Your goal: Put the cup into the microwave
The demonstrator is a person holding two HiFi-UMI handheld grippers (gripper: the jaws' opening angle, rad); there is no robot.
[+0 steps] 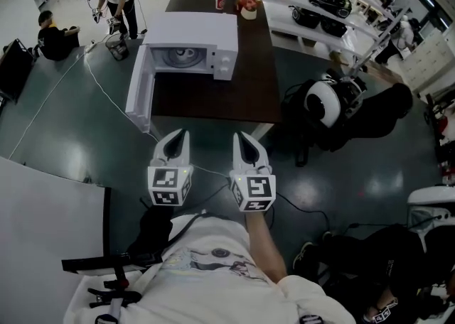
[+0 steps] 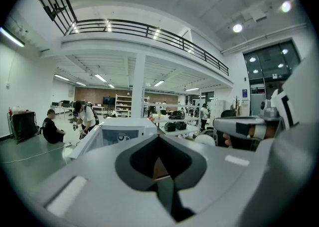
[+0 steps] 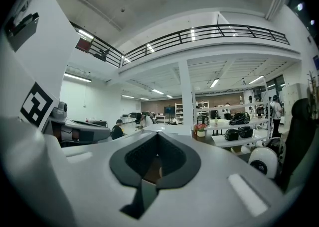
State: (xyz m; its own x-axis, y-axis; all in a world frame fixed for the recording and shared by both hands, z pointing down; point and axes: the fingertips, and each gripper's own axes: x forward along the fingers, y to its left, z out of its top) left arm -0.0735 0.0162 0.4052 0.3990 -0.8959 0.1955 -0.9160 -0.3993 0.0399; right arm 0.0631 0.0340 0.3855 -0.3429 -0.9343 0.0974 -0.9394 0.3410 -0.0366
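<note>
From the head view, the left gripper (image 1: 180,136) and right gripper (image 1: 243,139) are held side by side in front of the person's chest. Both point ahead, roughly level, towards the table (image 1: 242,95). A bare forearm (image 1: 264,248) reaches forward to the right gripper. The microwave (image 1: 217,35) stands on the table well ahead of both grippers and a little left of them. Its door (image 1: 138,88) is swung open to the left, and the cup (image 1: 188,53) is inside the cavity.

In the left gripper view, the left gripper (image 2: 158,137) has its jaws pressed together with nothing between them. Beyond the tips, slightly left, is the open microwave (image 2: 124,130), where the cup (image 2: 121,137) shows small. The right gripper (image 2: 244,126) sits close on the right.

In the right gripper view, the right gripper (image 3: 157,134) is likewise fully closed and empty. The left gripper (image 3: 79,130) is just beside it on the left.
</note>
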